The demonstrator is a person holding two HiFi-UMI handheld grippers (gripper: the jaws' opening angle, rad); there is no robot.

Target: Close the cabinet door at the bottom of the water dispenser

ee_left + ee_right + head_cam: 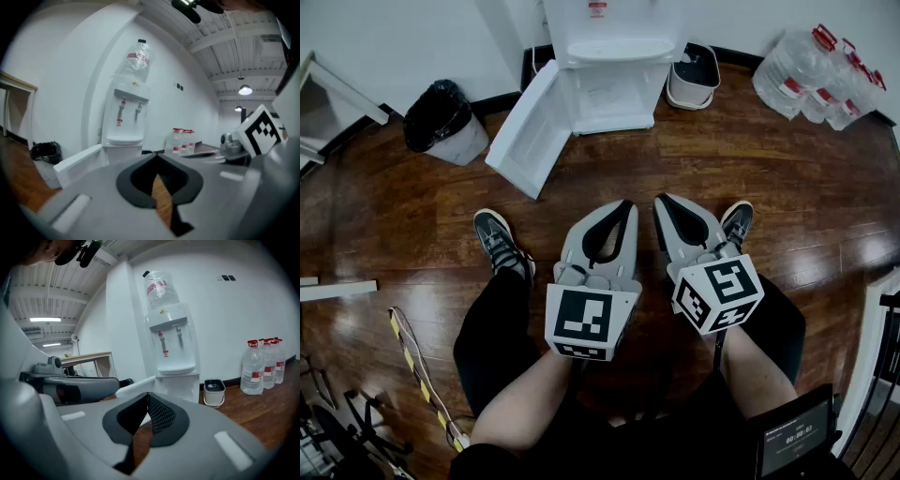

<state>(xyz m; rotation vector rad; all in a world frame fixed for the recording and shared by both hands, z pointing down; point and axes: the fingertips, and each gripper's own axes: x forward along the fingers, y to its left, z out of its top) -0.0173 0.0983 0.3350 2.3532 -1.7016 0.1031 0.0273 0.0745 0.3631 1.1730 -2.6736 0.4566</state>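
The left gripper [623, 208] and the right gripper [662, 202] sit side by side at the centre of the head view. Each has its jaws pressed together with nothing between them. Both point toward the top of the frame, tips near each other, and each carries a marker cube [581, 322] at its rear. In the left gripper view the closed tips [157, 158] meet just below the dispenser's base, and only floor shows through the slot behind them. The right gripper view shows the same closed tips [147, 395].

A dark wood floor [609, 173] fills most of the head view. The white dispenser [614, 56] stands at top centre against the wall, and a large bottle [159, 287] is upended on it. Its bottom cabinet is open. The door [525, 131] is swung out toward the left of the frame, hinged on that side, with its free edge slanting toward the lower left. Both grippers are well apart from the door, with bare floor between.

A cluster of jugs [820, 80] with red caps lies at upper right. A bin [442, 122] lined with a black bag stands at upper left. A small pail [694, 80] sits just right of the dispenser. The person's shoes [499, 242] flank the grippers, and the forearms enter from the bottom edge.
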